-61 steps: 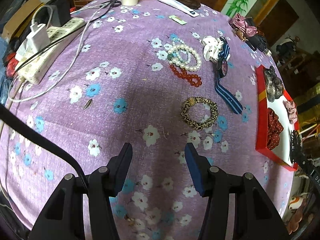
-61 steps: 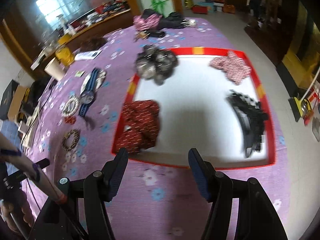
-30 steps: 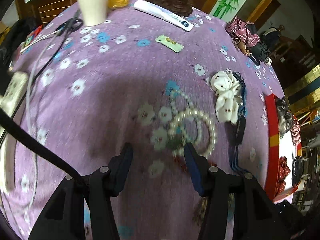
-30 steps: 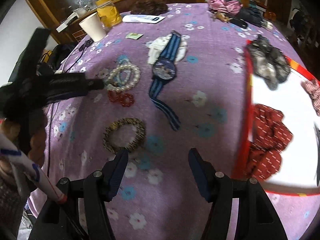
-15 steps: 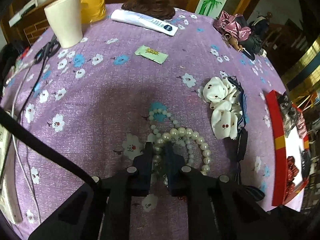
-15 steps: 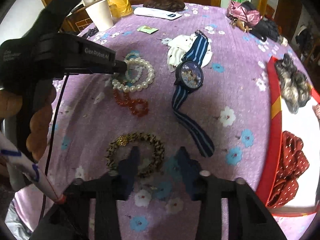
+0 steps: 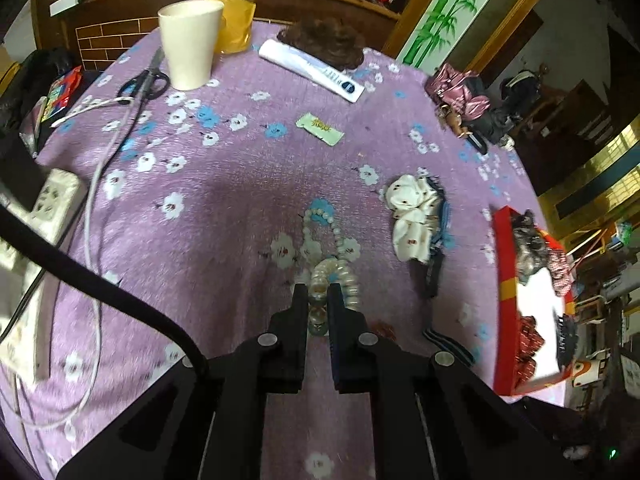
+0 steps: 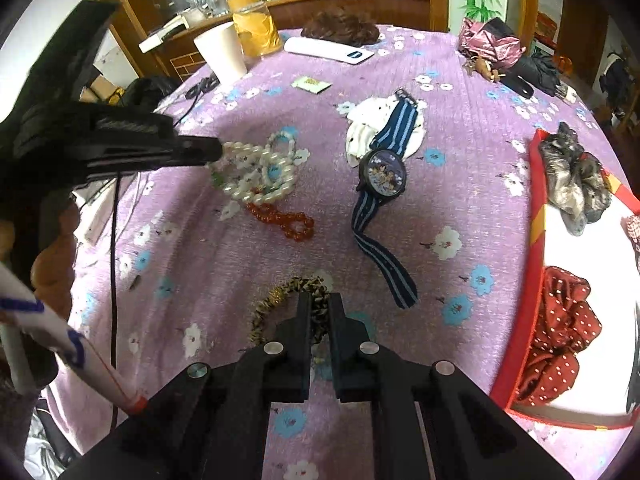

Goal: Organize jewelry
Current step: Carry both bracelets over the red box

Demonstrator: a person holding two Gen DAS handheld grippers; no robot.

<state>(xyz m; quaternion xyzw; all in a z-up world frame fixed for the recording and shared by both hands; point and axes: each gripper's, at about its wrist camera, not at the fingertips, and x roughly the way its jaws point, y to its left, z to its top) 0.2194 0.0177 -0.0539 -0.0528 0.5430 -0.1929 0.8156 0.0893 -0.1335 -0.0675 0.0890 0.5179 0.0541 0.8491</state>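
My left gripper (image 7: 319, 294) is shut on a white pearl bracelet (image 7: 340, 276) on the purple flowered cloth; it also shows in the right wrist view (image 8: 216, 151) with the pearl bracelet (image 8: 260, 172) lifted at one side. A thinner bead strand (image 7: 320, 220) lies just beyond. My right gripper (image 8: 320, 304) is shut on a leopard-print bracelet (image 8: 280, 300). A red bead bracelet (image 8: 284, 218) and a blue striped watch (image 8: 382, 176) lie between them. The red-rimmed white tray (image 8: 536, 208) holds scrunchies at the right.
A white scrunchie (image 7: 412, 216) lies under the watch strap. A paper cup (image 7: 188, 40), scissors (image 7: 144, 80), a white tube (image 7: 312, 68) and a small sachet (image 7: 320, 128) sit further back. A power strip (image 7: 36, 216) with cables lies at the left edge.
Both grippers have closed: the left on the pearl bracelet, which now bunches and lifts, and the right on the leopard-print bracelet. Both moved forward onto their bracelets.
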